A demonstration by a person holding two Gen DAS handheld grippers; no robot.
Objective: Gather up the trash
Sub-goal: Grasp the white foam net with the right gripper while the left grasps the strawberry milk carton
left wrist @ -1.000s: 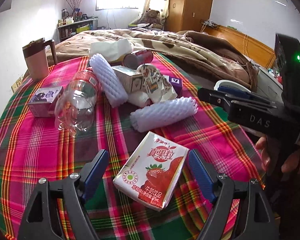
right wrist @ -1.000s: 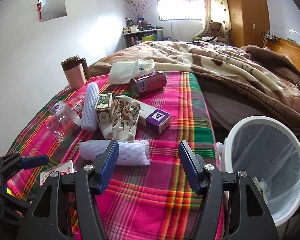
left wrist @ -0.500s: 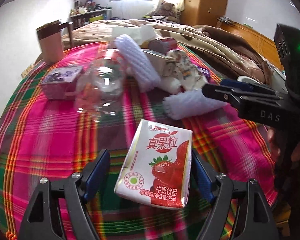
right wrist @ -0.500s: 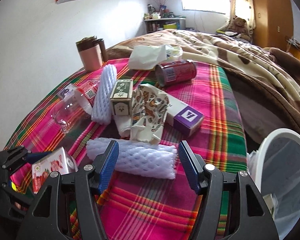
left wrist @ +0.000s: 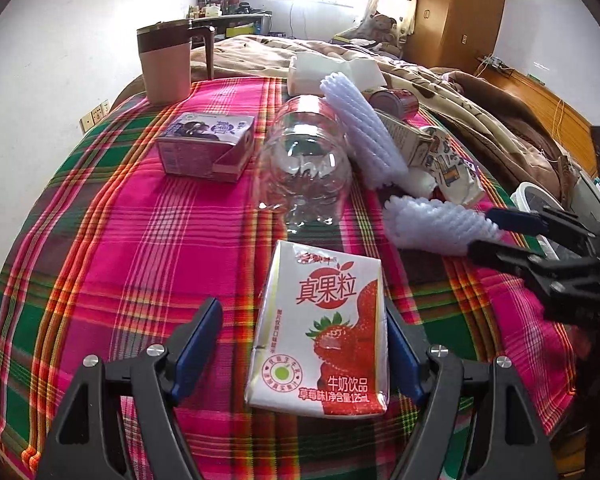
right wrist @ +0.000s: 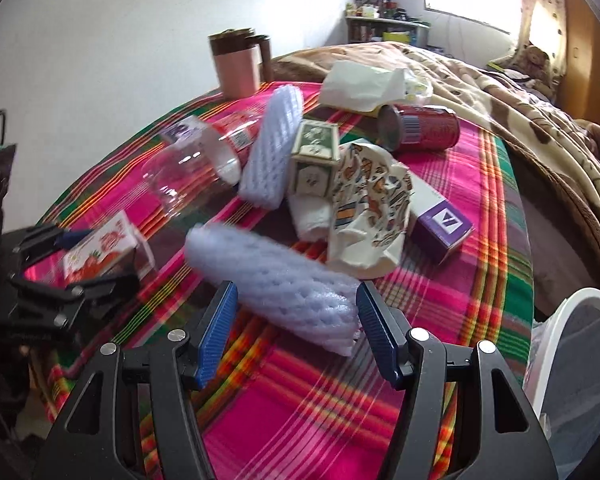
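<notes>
A strawberry milk carton lies flat on the plaid cloth between the open jaws of my left gripper; the right pad touches its edge. It also shows in the right wrist view. My right gripper is open around the near end of a white foam net sleeve, which also shows in the left wrist view. A white lined trash bin stands at the table's right edge.
Behind lie a clear plastic bottle, a purple carton, a second foam sleeve, a small green box, a patterned paper cup, a purple box, a red can, tissues and a pink mug.
Both grippers moved forward. The carton now sits deeper between the left jaws, and the foam sleeve has come between the right jaws.
</notes>
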